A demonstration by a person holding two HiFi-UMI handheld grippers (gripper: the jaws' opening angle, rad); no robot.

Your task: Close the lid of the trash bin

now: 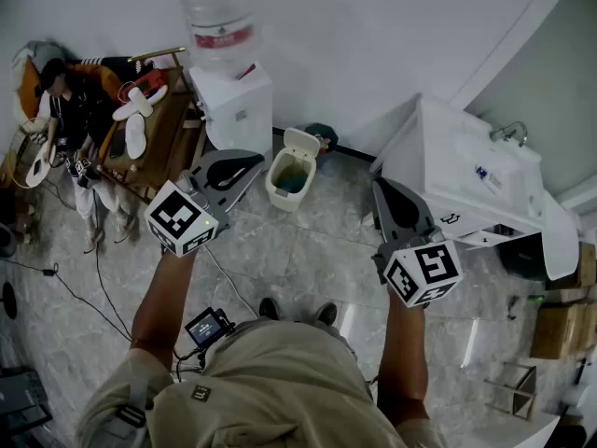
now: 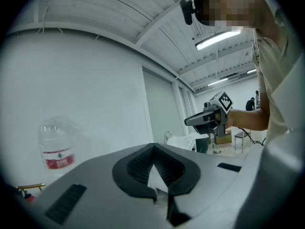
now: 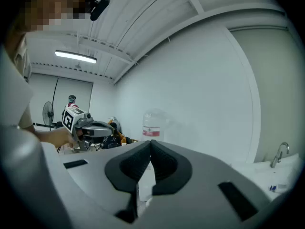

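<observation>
Approach step, I'd say: nothing's touching the bin [image 1: 289, 183] yet. It sits on the floor by the wall, just right of the water cooler [image 1: 238, 105], lid [image 1: 301, 142] tipped up at the back, ahead of the person. Left tongs [image 1: 244, 168] are nearer it, right tongs [image 1: 387, 199] off toward the sink [image 1: 485, 180]. Both pairs are clenched tip to tip w/ nothing between them. Next move prob. needs one pair brought above/behind the lid, then a push fwd & down till it seats. Neither gripper view shows the bin; both look at wall & ceiling. Hinge too small to make out, contents unclear.
</observation>
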